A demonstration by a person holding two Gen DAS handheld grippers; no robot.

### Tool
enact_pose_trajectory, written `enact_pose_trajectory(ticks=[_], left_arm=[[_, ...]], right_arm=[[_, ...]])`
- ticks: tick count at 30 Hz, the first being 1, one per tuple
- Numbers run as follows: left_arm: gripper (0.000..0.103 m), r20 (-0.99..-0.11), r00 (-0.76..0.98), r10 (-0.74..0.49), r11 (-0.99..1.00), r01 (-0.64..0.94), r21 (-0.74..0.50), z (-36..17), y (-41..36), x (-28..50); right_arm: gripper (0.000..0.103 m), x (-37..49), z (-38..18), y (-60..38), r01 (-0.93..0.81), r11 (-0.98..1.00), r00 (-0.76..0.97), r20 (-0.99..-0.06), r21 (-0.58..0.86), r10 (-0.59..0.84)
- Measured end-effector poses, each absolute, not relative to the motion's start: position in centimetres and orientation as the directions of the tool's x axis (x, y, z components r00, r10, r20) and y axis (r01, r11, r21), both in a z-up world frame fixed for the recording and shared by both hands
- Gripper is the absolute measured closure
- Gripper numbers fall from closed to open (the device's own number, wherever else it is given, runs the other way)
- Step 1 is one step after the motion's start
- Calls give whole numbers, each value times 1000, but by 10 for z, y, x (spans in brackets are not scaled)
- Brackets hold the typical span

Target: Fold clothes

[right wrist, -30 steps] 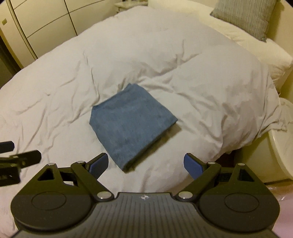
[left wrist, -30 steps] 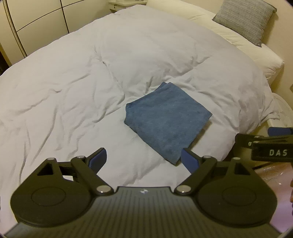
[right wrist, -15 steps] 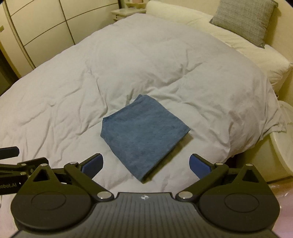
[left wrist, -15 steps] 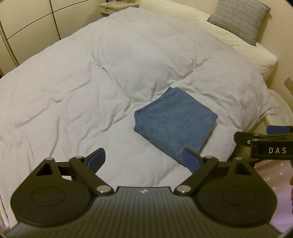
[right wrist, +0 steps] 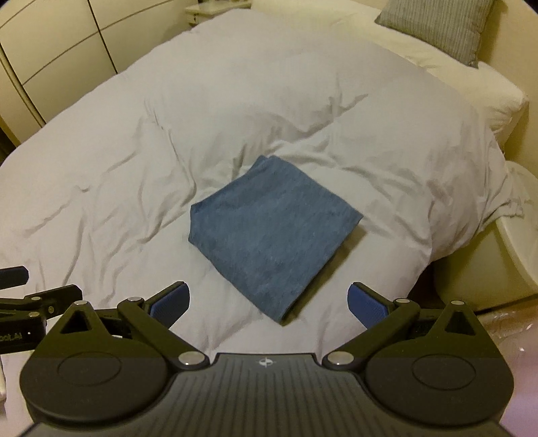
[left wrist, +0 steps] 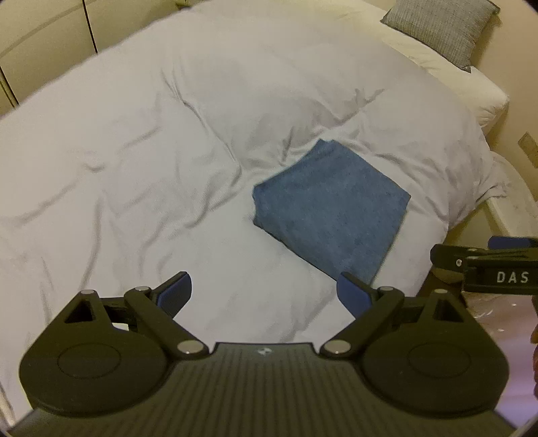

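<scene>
Left wrist view: the left claw (left wrist: 264, 292) hovers above the bed (left wrist: 134, 151), fingers spread wide apart and holding nothing, short of the folded blue cloth (left wrist: 331, 210). The cloth lies flat on the white duvet, near the bed's right edge. The right claw (right wrist: 267, 301) hovers level, also spread apart and empty, just short of the cloth's (right wrist: 269, 232) near corner.

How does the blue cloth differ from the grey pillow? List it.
The blue cloth is plain blue and lies folded flat on the white duvet; the grey pillow is patterned grey, plump, and rests at the head of the bed. Both are soft textiles, untouched by either gripper.
</scene>
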State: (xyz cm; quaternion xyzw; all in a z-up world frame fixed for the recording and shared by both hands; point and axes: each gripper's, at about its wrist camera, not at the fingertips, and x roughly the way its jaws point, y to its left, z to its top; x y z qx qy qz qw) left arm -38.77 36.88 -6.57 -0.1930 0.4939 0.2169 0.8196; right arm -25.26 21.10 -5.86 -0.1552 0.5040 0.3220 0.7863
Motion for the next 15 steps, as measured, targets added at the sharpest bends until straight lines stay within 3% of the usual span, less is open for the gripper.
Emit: enact_pose_trajectory(ticks=[6,11,15], left_arm=[[12,-893,450,-5,750,-589,-301,-117,386,-378],[13,-828,537,-160,522,-666,-533,-171,412,-374],[13,-808,567,-161,372,-723,-582,-212,422,-361]], right_arm=[[0,-222,-98,191,-579,769,181,-877,270,445],[0,-184,-153,150,-330,747,63,-776,578,628],[5,-156,-197,123,-140,704,55,-704,697,708]])
